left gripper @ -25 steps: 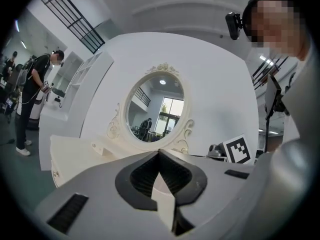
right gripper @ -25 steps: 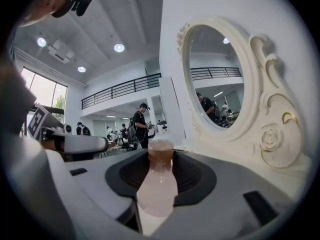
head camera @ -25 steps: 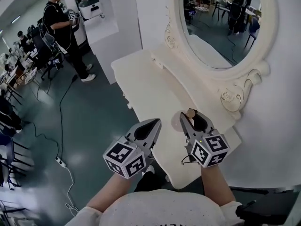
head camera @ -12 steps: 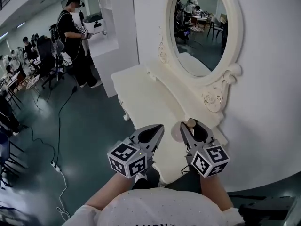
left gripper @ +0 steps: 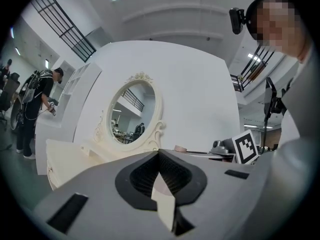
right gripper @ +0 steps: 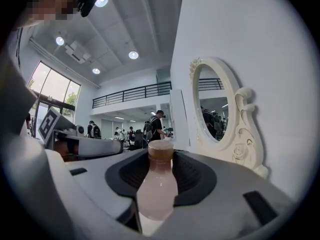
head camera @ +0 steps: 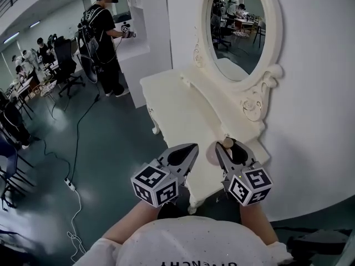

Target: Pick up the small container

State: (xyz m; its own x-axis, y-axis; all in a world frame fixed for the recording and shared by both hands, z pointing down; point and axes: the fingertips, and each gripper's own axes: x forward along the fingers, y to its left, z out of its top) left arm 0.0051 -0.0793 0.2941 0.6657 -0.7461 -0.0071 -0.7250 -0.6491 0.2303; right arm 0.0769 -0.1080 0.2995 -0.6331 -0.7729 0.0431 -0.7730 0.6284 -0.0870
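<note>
The small container is a pale pink bottle (right gripper: pixel 156 184) with a brown cap, standing upright between the pads of my right gripper (right gripper: pixel 159 156), which is shut on it. In the head view only its cap (head camera: pixel 226 143) pokes out of the right gripper (head camera: pixel 228 148), above the near end of the cream dressing table (head camera: pixel 177 104). My left gripper (head camera: pixel 190 150) hangs just to the left at the same height. Its jaws meet at the tip (left gripper: pixel 159 153) with nothing held.
An oval mirror (head camera: pixel 238 32) in an ornate frame stands on the table against the white wall. A person (head camera: pixel 102 37) stands at a white shelf unit at the far left. A cable (head camera: pixel 72 187) lies on the green floor, and chairs stand further left.
Both grippers keep their pose and the bottle stays gripped. The head view has shifted, so table and mirror sit differently in frame. The person in the background has moved along the shelf.
</note>
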